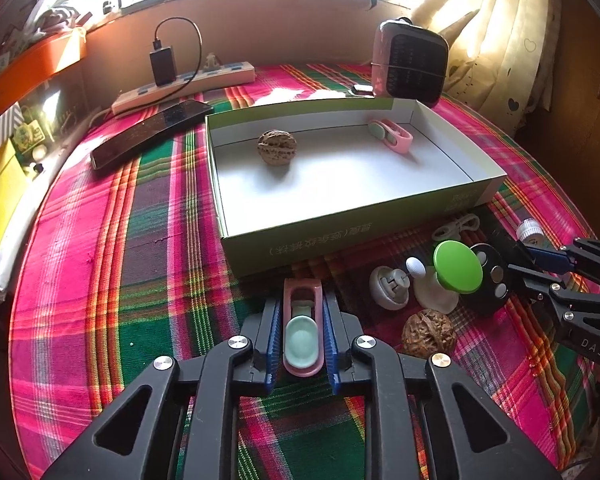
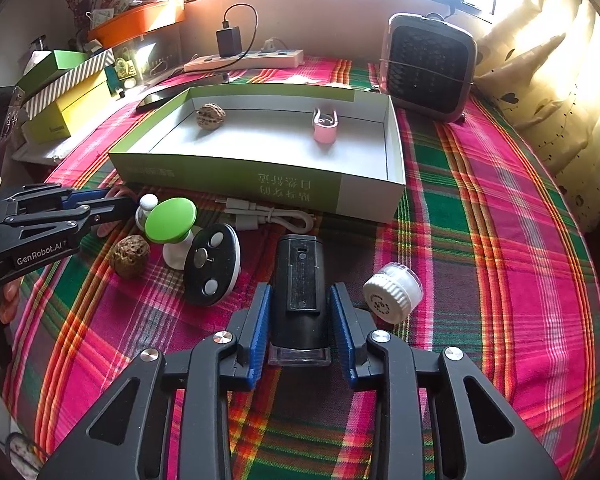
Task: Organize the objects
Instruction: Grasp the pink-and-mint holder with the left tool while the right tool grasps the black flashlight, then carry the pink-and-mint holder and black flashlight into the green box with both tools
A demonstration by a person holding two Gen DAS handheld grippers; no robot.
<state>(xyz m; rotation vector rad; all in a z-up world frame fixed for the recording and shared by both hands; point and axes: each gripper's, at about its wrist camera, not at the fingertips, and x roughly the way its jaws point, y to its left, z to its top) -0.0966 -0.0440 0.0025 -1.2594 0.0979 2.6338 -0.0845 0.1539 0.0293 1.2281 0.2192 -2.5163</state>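
The pink clip, a smooth plastic oblong with a pale green insert, lies lengthwise between the blue ribbed pads of the left gripper, its long axis running straight along the fingers toward the box. The jaws stand narrowly parted and press both long sides of the clip; it reads as gripped, though whether it is off the cloth cannot be told. The box lies directly ahead of these jaws, just beyond the clip's far end, so the left gripper is the nearer one for a carry forward and over the near wall. The box is shallow open cardboard, green outside and white inside, and holds a wrinkled walnut and a second pink clip, well apart from each other. The right gripper straddles a black device, a smooth oblong block with a clear end cap, also aligned along the fingers; the pads sit beside its flanks with slight gaps showing, so a firm hold is not confirmed. Just right of it lies a white ribbed cap. To the left cluster a black oval disc with metal studs, a green-topped knob on a white base, and another walnut. A white cable lies against the box front. All rests on a woven plaid cloth.
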